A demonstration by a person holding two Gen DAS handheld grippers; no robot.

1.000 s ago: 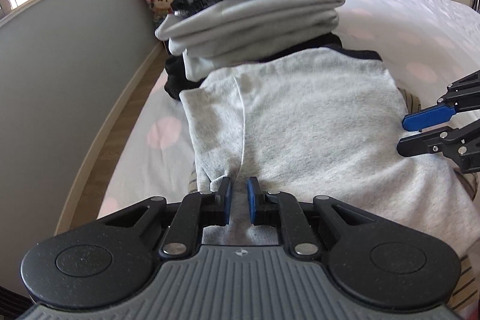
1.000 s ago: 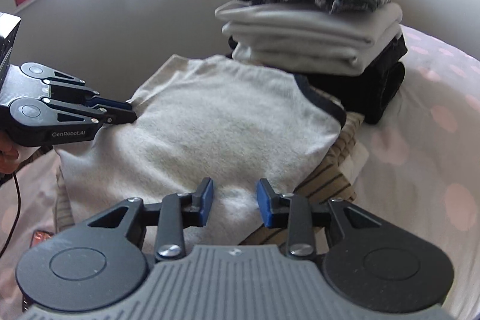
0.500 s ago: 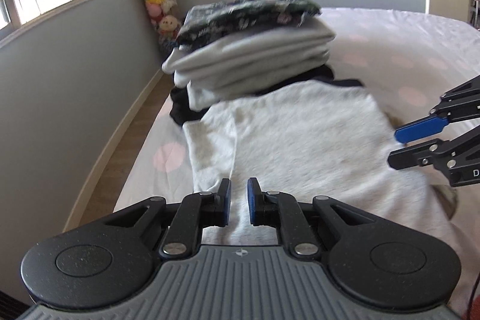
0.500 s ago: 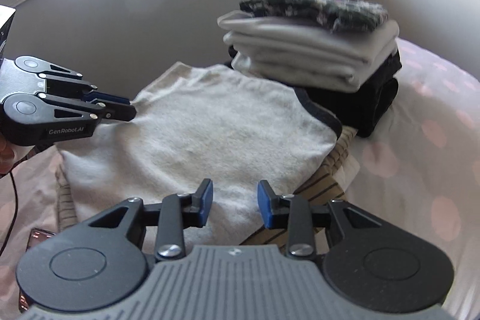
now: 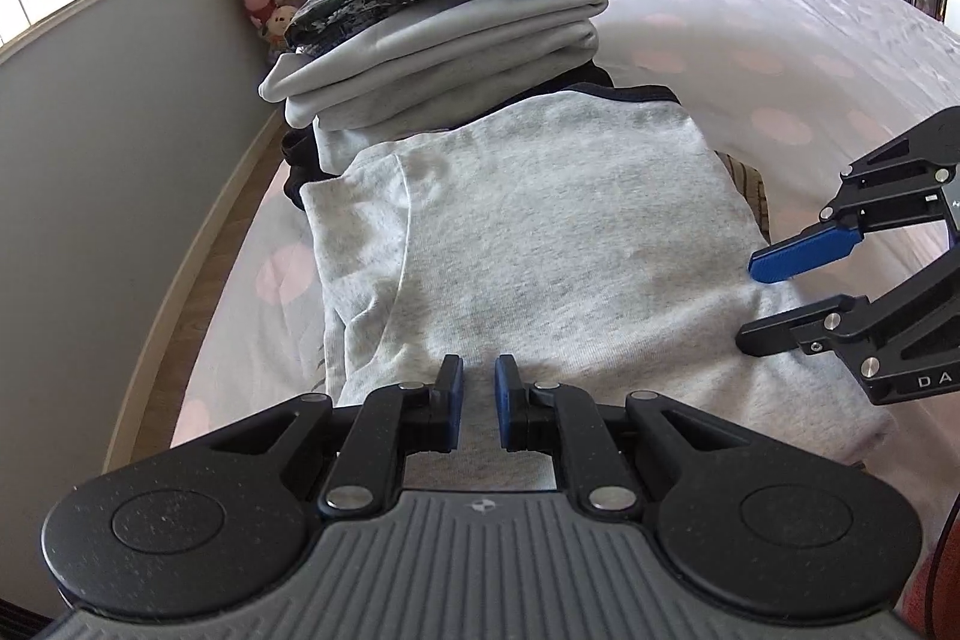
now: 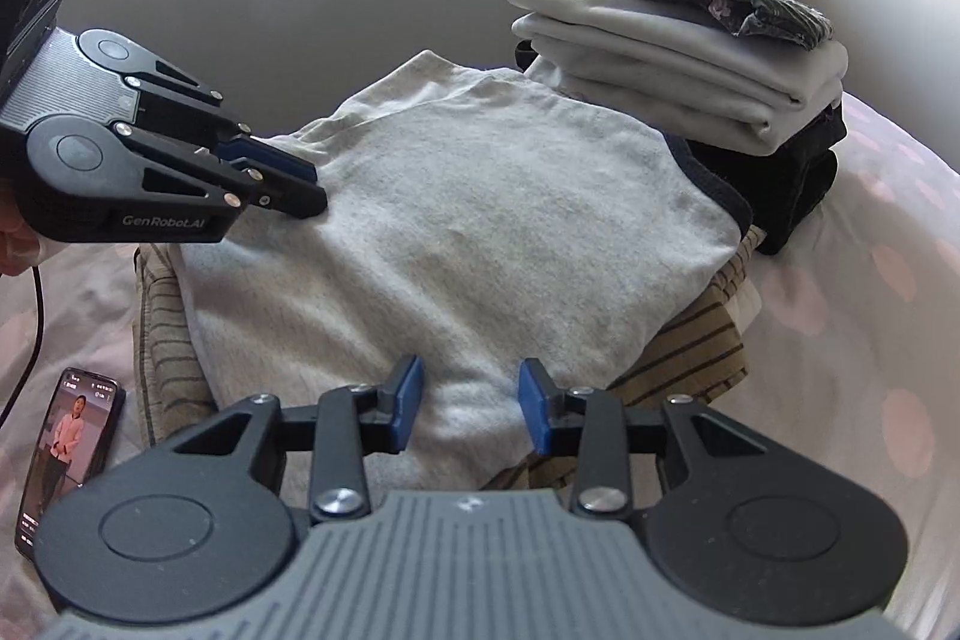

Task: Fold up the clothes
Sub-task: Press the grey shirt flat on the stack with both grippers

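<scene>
A folded light grey sweatshirt (image 5: pixel 540 244) with a dark navy hem lies flat on the bed, on top of a brown striped garment (image 6: pixel 690 346). It also shows in the right wrist view (image 6: pixel 480 232). My left gripper (image 5: pixel 478 388) sits over the sweatshirt's near edge, its jaws a narrow gap apart with nothing clearly between them; it shows in the right wrist view (image 6: pixel 309 193) resting at the fabric's left edge. My right gripper (image 6: pixel 469 391) is open and empty just above the sweatshirt's other edge; it shows in the left wrist view (image 5: pixel 756 301).
A stack of folded clothes (image 5: pixel 444 40), grey with a dark floral piece on top and black beneath, stands just beyond the sweatshirt. A phone (image 6: pixel 66 454) with a lit screen lies on the pink-dotted bedsheet (image 5: pixel 750 58). The wall and bed edge run along the left.
Both grippers dipped back toward the sweatshirt after a slight lift. The left gripper's jaws have parted a little. The sweatshirt lies as before.
</scene>
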